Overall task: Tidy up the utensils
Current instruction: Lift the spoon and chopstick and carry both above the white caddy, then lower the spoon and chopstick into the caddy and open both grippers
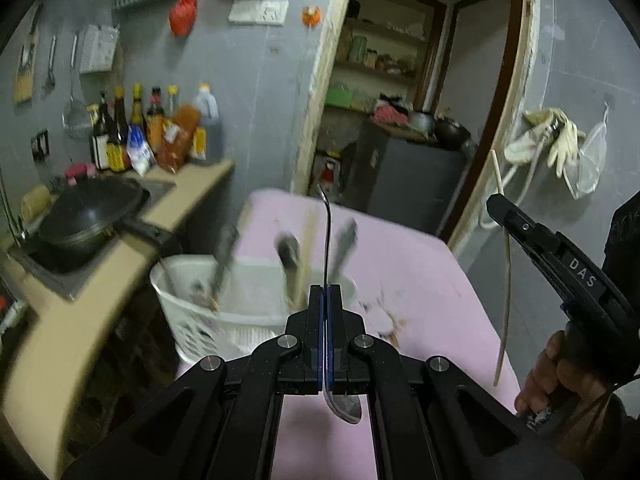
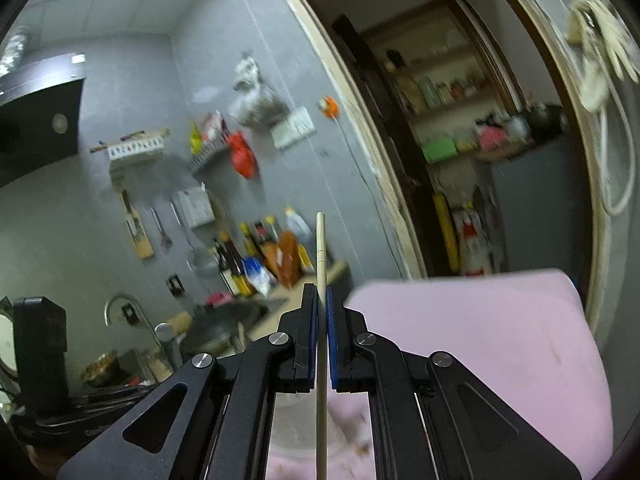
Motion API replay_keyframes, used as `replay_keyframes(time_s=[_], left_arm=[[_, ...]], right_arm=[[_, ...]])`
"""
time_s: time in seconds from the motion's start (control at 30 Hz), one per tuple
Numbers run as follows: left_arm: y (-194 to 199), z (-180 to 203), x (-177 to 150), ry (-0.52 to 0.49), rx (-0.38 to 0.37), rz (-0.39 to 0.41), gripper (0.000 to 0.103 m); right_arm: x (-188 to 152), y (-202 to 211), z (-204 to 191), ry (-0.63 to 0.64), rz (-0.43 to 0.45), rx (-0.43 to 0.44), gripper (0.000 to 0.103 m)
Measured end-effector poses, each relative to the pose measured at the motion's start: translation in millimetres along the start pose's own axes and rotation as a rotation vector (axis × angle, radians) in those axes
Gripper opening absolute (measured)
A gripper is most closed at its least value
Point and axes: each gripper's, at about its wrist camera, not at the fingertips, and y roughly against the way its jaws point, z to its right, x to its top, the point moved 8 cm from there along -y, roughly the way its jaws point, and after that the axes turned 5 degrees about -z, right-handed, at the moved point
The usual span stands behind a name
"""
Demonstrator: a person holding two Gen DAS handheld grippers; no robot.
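Note:
My left gripper (image 1: 325, 289) is shut on a metal spoon (image 1: 327, 240), handle pointing up and away, bowl hanging below the jaws. It hovers above a white slotted utensil basket (image 1: 208, 312) that holds several blurred utensils and chopsticks. My right gripper (image 2: 322, 288) is shut on a pale wooden chopstick (image 2: 321, 248) held upright; it also shows at the right of the left wrist view (image 1: 505, 216), with the chopstick (image 1: 506, 280) hanging down through it. Both are above the pink table (image 1: 420, 272).
A beige counter (image 1: 188, 200) at left carries a black wok (image 1: 92, 216) and several sauce bottles (image 1: 152, 128). An open doorway (image 1: 408, 100) to a pantry is behind the table. Gloves and a strainer hang on the right wall (image 1: 560, 140).

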Motion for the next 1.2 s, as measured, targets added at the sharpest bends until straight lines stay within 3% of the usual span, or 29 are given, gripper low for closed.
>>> replay_keyframes(time_s=[0.37,0.6,0.9,1.2], left_arm=[[11.2,-91.7,69.1,0.049,0.07,0.093,0.0],[-11.7,-126.2,71.4,0.058,0.097,0.08,0.0],[-30.7,-140.9,54.1,0.089,0.072,0.052,0.0],[-44.1,-129.4,42.3,0.017,0.075,0.034,0.0]], right_arm=[[37.1,-61.2,-47.5,-0.046,0.173,0.036,0.003],[25.2,-86.8,-52.2,-0.04,0.281,-0.139,0.003],[-5.5,-108.3,-58.5,0.049,0.289,-0.287,0.003],[-32.2,-116.0,-54.8,0.061,0.214,-0.353,0.003]])
